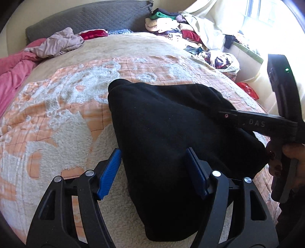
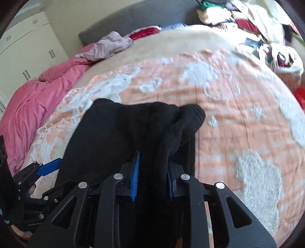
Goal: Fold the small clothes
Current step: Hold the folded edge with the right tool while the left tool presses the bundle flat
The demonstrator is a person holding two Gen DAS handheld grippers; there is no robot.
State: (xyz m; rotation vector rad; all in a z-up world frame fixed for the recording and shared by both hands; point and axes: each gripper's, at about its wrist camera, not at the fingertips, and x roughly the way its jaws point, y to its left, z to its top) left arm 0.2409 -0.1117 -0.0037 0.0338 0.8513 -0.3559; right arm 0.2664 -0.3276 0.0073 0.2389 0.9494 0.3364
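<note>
A black garment [image 1: 171,133] lies on the orange and white blanket [image 1: 66,106] of the bed. My left gripper [image 1: 154,171] is open, its blue pads [image 1: 110,171] straddling the garment's near left edge. My right gripper [image 2: 153,175] is shut on a bunched fold of the black garment [image 2: 133,129] and holds it above the rest. In the left wrist view the right gripper's black body [image 1: 266,122] reaches in from the right over the garment. In the right wrist view one left gripper fingertip [image 2: 49,167] shows at the garment's left edge.
A pink duvet [image 2: 38,99] and a mauve garment [image 1: 57,42] lie at the bed's left and far side. A pile of mixed clothes [image 1: 171,24] sits at the far right by the grey headboard [image 1: 85,17]. A patterned bundle [image 1: 221,61] lies at the right edge.
</note>
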